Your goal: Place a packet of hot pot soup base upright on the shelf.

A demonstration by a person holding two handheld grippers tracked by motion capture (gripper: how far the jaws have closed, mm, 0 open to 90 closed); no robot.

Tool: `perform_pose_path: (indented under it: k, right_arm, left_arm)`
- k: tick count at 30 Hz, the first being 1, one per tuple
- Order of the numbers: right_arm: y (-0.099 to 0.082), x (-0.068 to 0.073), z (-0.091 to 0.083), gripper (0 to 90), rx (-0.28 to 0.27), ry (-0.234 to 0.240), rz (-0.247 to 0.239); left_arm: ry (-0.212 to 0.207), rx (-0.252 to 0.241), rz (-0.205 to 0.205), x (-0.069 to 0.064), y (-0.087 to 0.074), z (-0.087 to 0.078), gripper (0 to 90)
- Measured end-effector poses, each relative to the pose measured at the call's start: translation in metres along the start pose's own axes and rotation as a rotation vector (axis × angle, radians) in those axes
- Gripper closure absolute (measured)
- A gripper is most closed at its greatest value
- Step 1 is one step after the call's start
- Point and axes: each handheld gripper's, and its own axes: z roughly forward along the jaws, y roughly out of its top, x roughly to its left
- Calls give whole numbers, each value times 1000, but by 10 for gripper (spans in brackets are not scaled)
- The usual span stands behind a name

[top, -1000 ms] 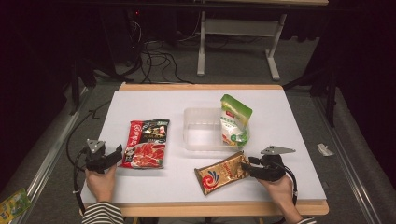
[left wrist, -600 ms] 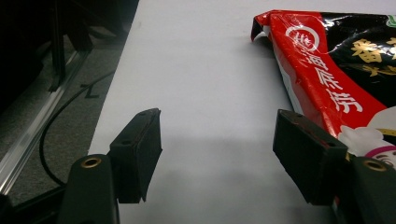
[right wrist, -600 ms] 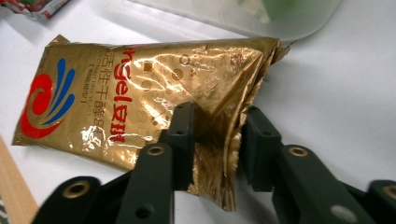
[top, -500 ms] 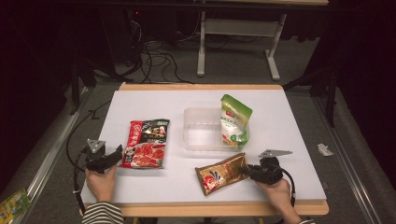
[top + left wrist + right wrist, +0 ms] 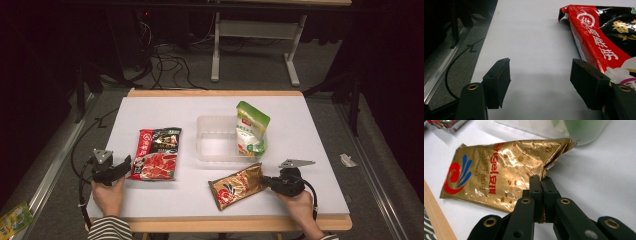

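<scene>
Gold foil pouch (image 5: 499, 172) edge is clamped by the right gripper (image 5: 541, 185), jaws just closed; lifting toward the clear tub (image 5: 220, 145) is probably next.

A white table (image 5: 150, 107) with a wooden edge holds four things. A clear plastic tub (image 5: 216, 145) sits near the middle. A green pouch (image 5: 251, 129) leans at the tub's right end. A red and black packet (image 5: 156, 154) lies flat, left of the tub. A gold packet (image 5: 236, 186) lies flat, in front of the tub, nearer the person's side
</scene>
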Motion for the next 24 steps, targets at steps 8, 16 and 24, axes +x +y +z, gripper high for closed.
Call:
perform_pose_path:
  k: [8,16,24]
  right_arm:
    - [14,2,-15,900,-51,4,-10]
    - [27,6,-25,900,-75,5,-37]
    - [38,13,-37,900,-101,30,-59]
  left_arm:
    - [3,6,6,0,0,0,330]
    - [2,4,5,0,0,0,330]
    - [1,3,4,0,0,0,328]
